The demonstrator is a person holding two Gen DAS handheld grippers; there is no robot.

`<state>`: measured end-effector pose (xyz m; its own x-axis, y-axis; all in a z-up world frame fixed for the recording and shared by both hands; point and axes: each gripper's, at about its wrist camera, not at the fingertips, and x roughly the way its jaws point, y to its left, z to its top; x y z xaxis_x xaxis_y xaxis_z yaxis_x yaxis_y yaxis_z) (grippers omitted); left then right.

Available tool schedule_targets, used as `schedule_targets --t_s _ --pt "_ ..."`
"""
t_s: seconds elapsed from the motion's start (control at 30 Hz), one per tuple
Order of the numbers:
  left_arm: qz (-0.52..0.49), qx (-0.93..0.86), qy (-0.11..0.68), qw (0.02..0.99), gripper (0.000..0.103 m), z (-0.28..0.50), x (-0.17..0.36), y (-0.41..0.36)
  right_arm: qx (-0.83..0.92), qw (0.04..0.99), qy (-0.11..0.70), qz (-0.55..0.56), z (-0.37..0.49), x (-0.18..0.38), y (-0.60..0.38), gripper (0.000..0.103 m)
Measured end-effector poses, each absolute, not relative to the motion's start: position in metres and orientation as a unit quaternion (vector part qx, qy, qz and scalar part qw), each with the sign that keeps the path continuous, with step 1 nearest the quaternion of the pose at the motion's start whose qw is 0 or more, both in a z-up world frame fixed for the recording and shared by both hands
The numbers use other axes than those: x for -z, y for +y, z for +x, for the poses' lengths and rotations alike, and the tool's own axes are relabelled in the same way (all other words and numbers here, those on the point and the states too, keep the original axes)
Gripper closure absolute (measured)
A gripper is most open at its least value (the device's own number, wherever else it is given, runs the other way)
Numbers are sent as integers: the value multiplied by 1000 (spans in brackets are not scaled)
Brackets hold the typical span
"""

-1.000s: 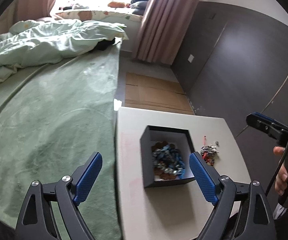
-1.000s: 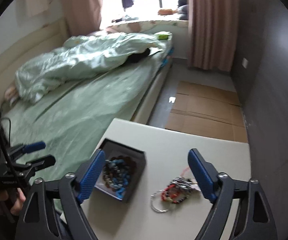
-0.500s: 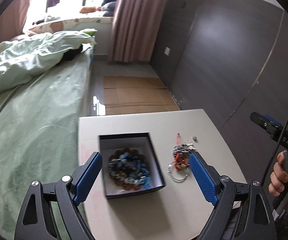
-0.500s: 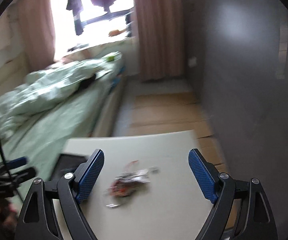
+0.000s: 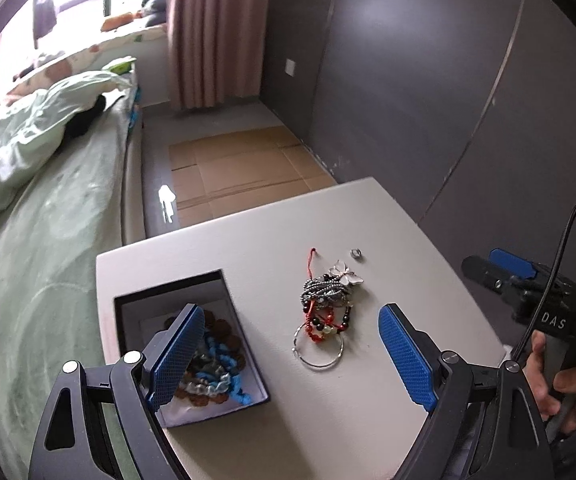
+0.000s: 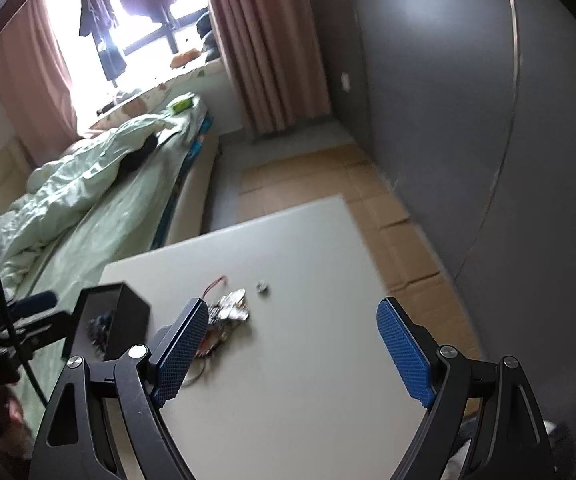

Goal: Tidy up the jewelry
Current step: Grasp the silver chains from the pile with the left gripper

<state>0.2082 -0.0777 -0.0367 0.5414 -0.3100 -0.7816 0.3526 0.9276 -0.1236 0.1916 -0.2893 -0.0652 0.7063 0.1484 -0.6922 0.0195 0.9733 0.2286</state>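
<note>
A black box (image 5: 136,308) with a white lining holds blue and brown bead bracelets (image 5: 216,364) on the left of a white table (image 5: 272,240). A loose tangle of jewelry (image 5: 326,302) lies to its right: grey beads, red beads, a butterfly charm, a silver hoop (image 5: 319,350). A small ring (image 5: 356,254) lies apart behind it. My left gripper (image 5: 292,364) is open and empty, above the near side of the pile. My right gripper (image 6: 292,350) is open and empty over the table, right of the pile (image 6: 226,312) and box (image 6: 122,316).
A bed with green bedding (image 5: 36,216) runs along the table's left side. Flattened cardboard (image 5: 240,168) lies on the floor behind the table. A dark wall (image 5: 428,92) stands to the right. The right gripper shows at the right edge of the left wrist view (image 5: 504,276).
Both views have swung right. The left gripper now frames the loose jewelry instead of the box. The right gripper has moved closer to the table, with the pile at its left finger.
</note>
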Motion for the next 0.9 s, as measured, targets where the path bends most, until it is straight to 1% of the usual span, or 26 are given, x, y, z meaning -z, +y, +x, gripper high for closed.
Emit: schedule_targets --t_s 0.13,0.23,0.63,0.7,0.77,0.9 --pt "64 201 457 864 14 218 47 -97 -60 897 410 155 200 87 -297 17" --pt "86 207 465 856 14 225 55 -107 -66 891 409 184 201 98 -303 17" --pt "143 219 516 816 14 261 95 -137 -72 879 420 215 203 129 -310 17" --pt "152 218 522 810 17 266 101 -141 -70 877 422 220 204 131 -312 17" --pt "156 219 529 805 24 271 107 -143 -66 873 429 223 207 134 -314 17" --pt "158 220 540 797 29 283 117 -147 -56 867 437 232 209 139 -320 17"
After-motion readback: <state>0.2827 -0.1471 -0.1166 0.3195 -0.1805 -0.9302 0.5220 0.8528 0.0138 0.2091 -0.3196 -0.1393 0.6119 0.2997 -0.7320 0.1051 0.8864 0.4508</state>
